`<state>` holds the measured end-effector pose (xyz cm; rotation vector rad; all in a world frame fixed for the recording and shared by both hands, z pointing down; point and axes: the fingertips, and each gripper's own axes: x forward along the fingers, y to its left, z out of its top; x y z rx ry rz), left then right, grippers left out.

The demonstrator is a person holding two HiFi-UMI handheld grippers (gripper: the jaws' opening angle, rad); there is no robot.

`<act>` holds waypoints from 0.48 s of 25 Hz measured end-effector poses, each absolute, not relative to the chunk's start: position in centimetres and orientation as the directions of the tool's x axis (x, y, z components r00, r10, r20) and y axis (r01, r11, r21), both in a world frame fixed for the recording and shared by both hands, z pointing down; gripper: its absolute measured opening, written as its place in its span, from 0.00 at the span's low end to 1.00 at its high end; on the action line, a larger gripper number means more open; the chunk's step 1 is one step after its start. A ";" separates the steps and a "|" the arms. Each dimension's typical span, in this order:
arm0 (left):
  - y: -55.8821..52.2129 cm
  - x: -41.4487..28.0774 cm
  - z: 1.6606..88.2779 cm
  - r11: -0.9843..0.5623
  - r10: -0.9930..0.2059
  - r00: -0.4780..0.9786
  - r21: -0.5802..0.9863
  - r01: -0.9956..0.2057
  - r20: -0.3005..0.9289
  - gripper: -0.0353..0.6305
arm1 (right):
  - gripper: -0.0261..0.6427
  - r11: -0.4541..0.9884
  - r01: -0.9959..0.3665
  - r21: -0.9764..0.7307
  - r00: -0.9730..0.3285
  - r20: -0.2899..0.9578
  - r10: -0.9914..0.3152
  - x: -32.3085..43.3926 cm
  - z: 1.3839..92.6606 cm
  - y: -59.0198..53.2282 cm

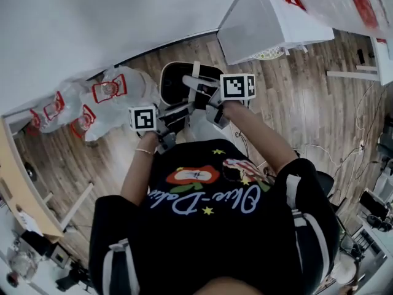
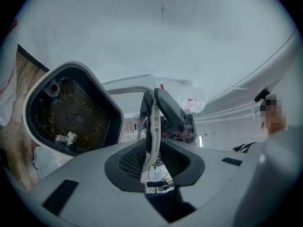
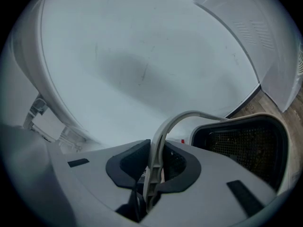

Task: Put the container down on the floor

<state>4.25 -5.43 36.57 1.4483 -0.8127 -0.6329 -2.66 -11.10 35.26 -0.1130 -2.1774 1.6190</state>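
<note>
The container (image 1: 178,78) is a white bin with a dark mesh-lined inside and a thin white bail handle (image 1: 195,72). It hangs above the wooden floor, close to the white wall. My left gripper (image 1: 182,110) and right gripper (image 1: 198,93) meet over it, both shut on the handle. In the left gripper view the handle (image 2: 151,126) stands upright between my left gripper's (image 2: 152,148) pads, the container's opening (image 2: 71,112) is to the left, and the right gripper's dark tips (image 2: 173,112) are just beyond. In the right gripper view the handle (image 3: 163,131) arches from my right gripper (image 3: 152,167) to the container (image 3: 241,145).
White plastic bags with red print (image 1: 92,100) lie on the floor to the left. A white cabinet (image 1: 270,23) stands at the upper right, with a fan grille under it. A wooden shelf edge (image 1: 18,183) runs along the left. Cables (image 1: 344,158) trail on the floor at right.
</note>
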 end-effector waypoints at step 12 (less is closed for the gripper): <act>-10.6 2.6 41.8 0.055 -0.825 0.555 0.993 -0.104 0.104 0.17 | 0.11 0.356 -0.202 -0.912 -0.854 0.342 0.391 -4.9 41.1 -15.2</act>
